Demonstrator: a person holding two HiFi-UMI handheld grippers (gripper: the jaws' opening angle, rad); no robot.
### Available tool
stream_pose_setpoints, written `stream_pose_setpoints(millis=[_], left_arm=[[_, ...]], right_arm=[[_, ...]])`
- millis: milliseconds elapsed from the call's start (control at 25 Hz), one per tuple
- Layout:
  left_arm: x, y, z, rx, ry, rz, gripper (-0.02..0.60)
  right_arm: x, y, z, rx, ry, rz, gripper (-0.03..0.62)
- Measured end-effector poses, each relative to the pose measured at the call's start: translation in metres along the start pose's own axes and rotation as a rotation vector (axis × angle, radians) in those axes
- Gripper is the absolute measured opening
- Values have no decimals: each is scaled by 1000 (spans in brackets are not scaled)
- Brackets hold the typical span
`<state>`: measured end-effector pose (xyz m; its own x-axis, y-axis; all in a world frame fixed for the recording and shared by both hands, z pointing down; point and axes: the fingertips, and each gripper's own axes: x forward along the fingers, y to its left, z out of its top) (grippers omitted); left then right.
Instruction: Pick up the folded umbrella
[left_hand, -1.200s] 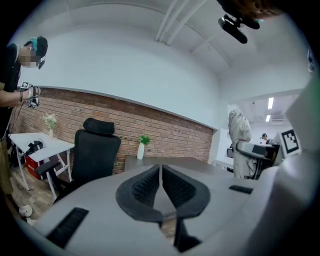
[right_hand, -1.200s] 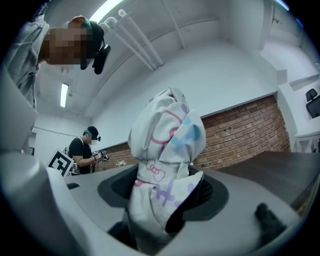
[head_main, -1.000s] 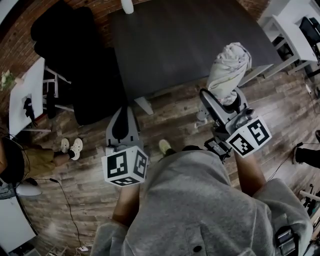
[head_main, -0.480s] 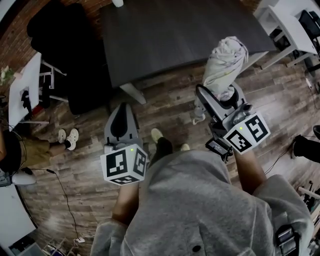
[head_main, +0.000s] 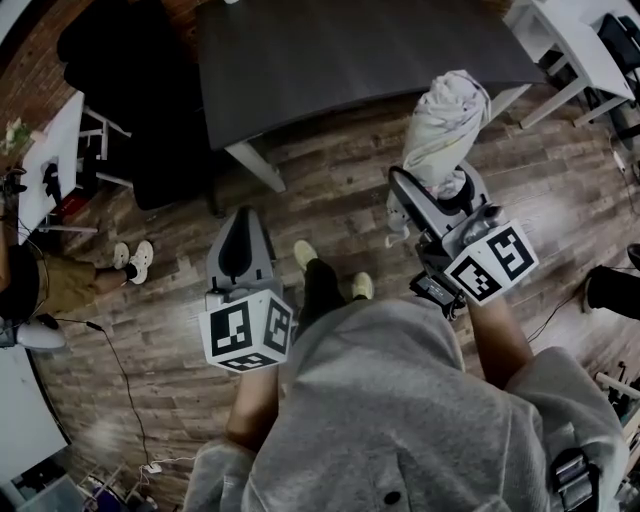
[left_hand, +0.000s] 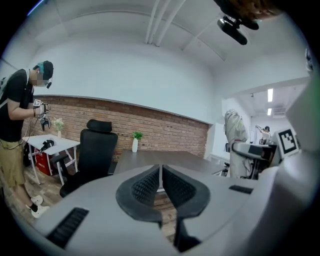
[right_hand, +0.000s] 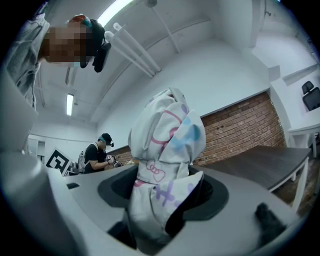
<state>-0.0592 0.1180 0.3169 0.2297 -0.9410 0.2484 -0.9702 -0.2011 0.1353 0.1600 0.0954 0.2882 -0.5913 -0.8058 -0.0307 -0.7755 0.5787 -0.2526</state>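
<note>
A folded white umbrella with pink, blue and purple prints sticks out of my right gripper, which is shut on it above the wooden floor, off the dark table. In the right gripper view the umbrella stands upright between the jaws of the right gripper and fills the middle. My left gripper hangs at the lower left over the floor. Seen in the left gripper view, the left gripper has its black pads pressed together with nothing between them.
A black office chair stands left of the dark table. A white side table sits at the far left with a person in shorts beside it. White desks stand at the upper right. Cables trail on the floor.
Both grippers and the held umbrella have drifted back from the dark table, which now lies further up the head view. The person's feet show on the floor between the grippers.
</note>
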Motion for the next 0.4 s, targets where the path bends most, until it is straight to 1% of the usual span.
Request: stream_pose_setpoints(millis=[200, 400], left_arm=[[-23, -11, -14, -5, 1, 9, 31], [-32, -18, -16, -2, -11, 11, 31]], right_arm=[[-24, 8, -6, -8, -5, 0, 285], [-37, 10, -4, -10, -19, -5, 285]])
